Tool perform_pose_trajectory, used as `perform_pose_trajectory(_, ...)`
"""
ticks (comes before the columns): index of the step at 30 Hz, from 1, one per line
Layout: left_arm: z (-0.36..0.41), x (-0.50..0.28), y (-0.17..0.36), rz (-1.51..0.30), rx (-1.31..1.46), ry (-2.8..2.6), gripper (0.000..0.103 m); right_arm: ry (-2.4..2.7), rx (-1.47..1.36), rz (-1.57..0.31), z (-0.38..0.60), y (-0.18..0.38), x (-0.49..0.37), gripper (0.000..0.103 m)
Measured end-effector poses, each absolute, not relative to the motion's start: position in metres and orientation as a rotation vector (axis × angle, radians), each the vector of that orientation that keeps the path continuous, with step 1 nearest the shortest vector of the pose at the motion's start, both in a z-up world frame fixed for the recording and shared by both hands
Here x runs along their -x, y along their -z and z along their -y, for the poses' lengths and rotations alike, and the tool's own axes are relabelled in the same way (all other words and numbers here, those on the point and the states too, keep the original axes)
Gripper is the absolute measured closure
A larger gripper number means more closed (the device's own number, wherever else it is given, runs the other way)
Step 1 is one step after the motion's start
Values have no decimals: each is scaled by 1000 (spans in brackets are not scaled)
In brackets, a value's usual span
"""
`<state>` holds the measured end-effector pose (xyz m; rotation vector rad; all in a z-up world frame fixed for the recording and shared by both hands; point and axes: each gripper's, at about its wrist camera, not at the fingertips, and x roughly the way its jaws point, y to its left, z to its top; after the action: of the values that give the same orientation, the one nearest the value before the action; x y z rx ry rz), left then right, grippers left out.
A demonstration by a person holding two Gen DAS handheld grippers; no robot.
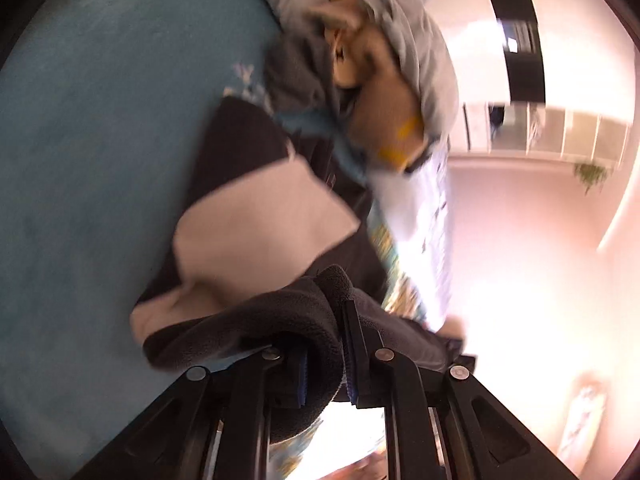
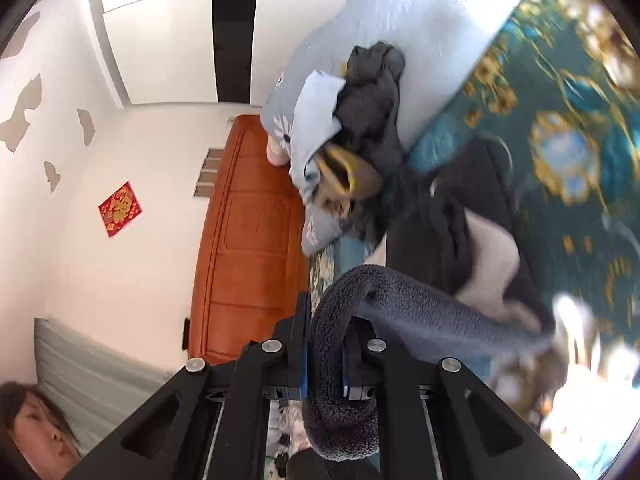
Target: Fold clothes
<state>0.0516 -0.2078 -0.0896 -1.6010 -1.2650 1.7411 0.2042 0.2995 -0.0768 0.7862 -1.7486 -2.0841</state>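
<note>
Left gripper [image 1: 326, 344]: jaws drawn nearly together, clamped on a thick fold of the dark fleece garment [image 1: 256, 320], which bulges up between and over the blue-lined fingers [image 1: 352, 344]. The gripper is angled down over the garment.

Right gripper [image 2: 325, 344]: jaws likewise nearly together, pinching a rolled edge of the same fleece garment [image 2: 420, 312]. The fleece loops over the fingertips and hangs down below the jaws. This gripper sits closer to level than the left, the garment stretching off to its right.
</note>
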Motion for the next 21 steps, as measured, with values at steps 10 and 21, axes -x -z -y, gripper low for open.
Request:
perform_pose_trajectory(10,188,10,161,1511,1598,-1714,83,2134,-928,1884,-323,115,-137,88)
perform_pose_trajectory(21,211,-59,99,1056,1460,-2007,39,2370,-1018,1637,-327,74,-168,56)
